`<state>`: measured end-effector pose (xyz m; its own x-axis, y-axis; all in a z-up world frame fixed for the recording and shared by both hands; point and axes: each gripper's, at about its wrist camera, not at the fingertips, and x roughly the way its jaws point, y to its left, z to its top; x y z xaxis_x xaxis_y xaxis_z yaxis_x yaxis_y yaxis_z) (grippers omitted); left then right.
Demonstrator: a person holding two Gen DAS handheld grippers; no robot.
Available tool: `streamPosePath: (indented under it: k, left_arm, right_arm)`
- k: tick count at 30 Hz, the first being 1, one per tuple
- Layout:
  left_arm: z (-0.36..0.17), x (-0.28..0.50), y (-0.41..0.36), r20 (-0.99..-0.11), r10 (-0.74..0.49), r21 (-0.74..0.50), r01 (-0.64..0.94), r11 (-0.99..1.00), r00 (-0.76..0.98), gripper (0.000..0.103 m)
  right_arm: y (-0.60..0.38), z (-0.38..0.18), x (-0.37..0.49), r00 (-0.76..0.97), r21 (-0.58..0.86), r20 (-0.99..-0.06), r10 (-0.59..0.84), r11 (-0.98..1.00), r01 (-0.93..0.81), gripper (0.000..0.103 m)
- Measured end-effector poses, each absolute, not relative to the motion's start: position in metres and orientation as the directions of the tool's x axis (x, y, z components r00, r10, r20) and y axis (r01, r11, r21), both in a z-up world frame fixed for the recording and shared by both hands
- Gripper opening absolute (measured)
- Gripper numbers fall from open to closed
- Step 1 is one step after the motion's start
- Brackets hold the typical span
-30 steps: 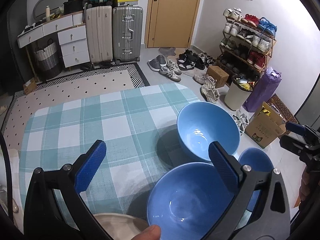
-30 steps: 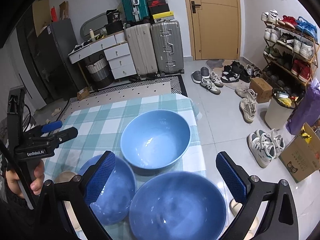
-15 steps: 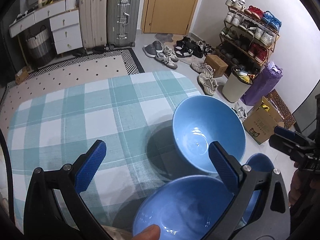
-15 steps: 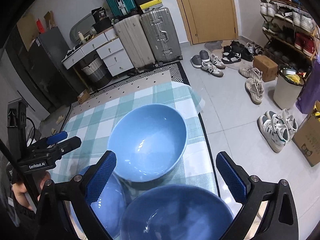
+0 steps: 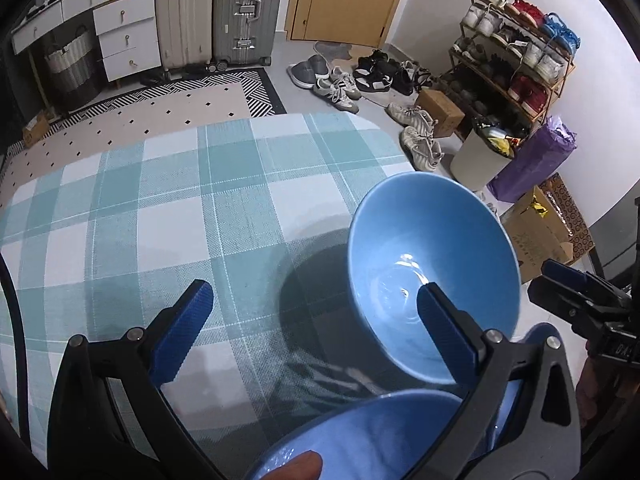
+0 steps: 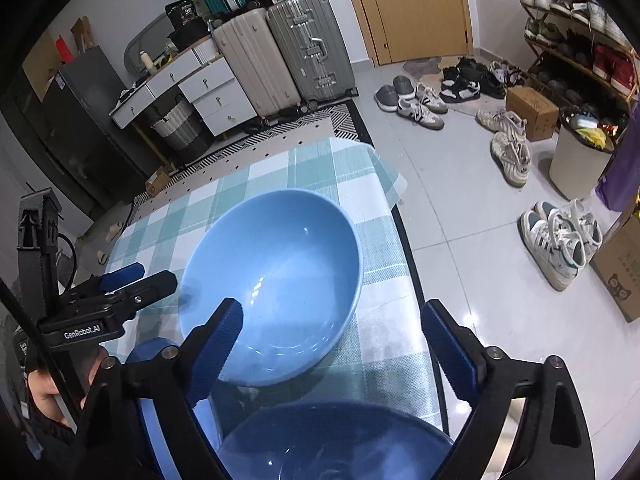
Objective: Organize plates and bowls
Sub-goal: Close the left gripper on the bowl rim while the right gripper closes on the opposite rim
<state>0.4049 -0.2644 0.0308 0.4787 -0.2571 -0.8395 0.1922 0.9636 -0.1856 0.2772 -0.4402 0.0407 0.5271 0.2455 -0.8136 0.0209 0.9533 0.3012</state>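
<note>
Three blue bowls sit close together on a table with a teal checked cloth (image 5: 200,208). The far bowl (image 5: 432,272) (image 6: 276,280) is the biggest in both views. My left gripper (image 5: 316,320) is open just above the cloth; its right finger (image 5: 448,336) overlaps that bowl's inside. A second bowl (image 5: 360,436) lies under the left gripper. My right gripper (image 6: 334,332) is open, its jaws closing, with the far bowl's near rim between the fingers and no pad pressing on it. Another bowl (image 6: 336,440) lies below it. The third bowl (image 6: 148,356) is mostly hidden.
The table's right edge (image 6: 404,264) drops to a tiled floor with shoes (image 6: 560,240), a white bin (image 6: 576,164) and a cardboard box (image 5: 540,236). Suitcases (image 5: 240,8), white drawers (image 5: 124,40) and a patterned rug (image 5: 160,116) stand beyond the table.
Both grippers have sunk and moved forward toward the far bowl, which now looks larger. The right gripper's fingers have drawn closer together.
</note>
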Motion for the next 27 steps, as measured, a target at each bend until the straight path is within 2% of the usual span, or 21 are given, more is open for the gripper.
streamPosePath:
  k: [2, 4, 6, 13, 15, 19, 21, 23, 25, 27]
  left_arm:
    - [0.025, 0.409, -0.267, -0.843, -0.269, -0.197, 0.197, 0.96, 0.467, 0.098]
    - [0.02, 0.411, -0.27, -0.845, -0.276, -0.205, 0.199, 0.958, 0.458, 0.089]
    - [0.016, 0.413, -0.273, -0.848, -0.277, -0.204, 0.204, 0.957, 0.452, 0.076]
    - [0.005, 0.415, -0.285, -0.849, -0.315, -0.225, 0.251, 0.942, 0.423, 0.056]
    - [0.003, 0.416, -0.289, -0.846, -0.329, -0.237, 0.258, 0.937, 0.419, 0.046]
    - [0.002, 0.414, -0.291, -0.842, -0.343, -0.247, 0.267, 0.932, 0.417, 0.032]
    - [0.002, 0.415, -0.29, -0.842, -0.342, -0.249, 0.263, 0.932, 0.417, 0.021]
    - [0.002, 0.415, -0.29, -0.843, -0.341, -0.247, 0.264, 0.932, 0.417, 0.016]
    - [0.003, 0.414, -0.29, -0.843, -0.34, -0.242, 0.269, 0.932, 0.418, 0.013]
    - [0.003, 0.414, -0.29, -0.84, -0.346, -0.244, 0.279, 0.929, 0.419, 0.011]
  right_arm:
    - [-0.44, 0.036, 0.28, 0.516, 0.311, -0.817, 0.258, 0.95, 0.018, 0.087]
    - [-0.438, 0.032, 0.282, 0.507, 0.304, -0.824, 0.253, 0.953, 0.018, 0.081]
    - [-0.437, 0.03, 0.284, 0.506, 0.3, -0.826, 0.249, 0.954, 0.019, 0.079]
    - [-0.436, 0.026, 0.286, 0.503, 0.319, -0.82, 0.273, 0.948, 0.007, 0.07]
    - [-0.434, 0.026, 0.286, 0.502, 0.303, -0.825, 0.26, 0.953, 0.006, 0.065]
    - [-0.432, 0.026, 0.284, 0.503, 0.297, -0.826, 0.256, 0.955, 0.0, 0.059]
    - [-0.432, 0.026, 0.284, 0.505, 0.294, -0.825, 0.253, 0.956, 0.001, 0.054]
    - [-0.431, 0.025, 0.285, 0.504, 0.295, -0.826, 0.253, 0.956, 0.004, 0.048]
    - [-0.431, 0.025, 0.285, 0.5, 0.287, -0.83, 0.248, 0.958, 0.002, 0.046]
    - [-0.43, 0.024, 0.285, 0.498, 0.271, -0.835, 0.235, 0.963, 0.001, 0.037]
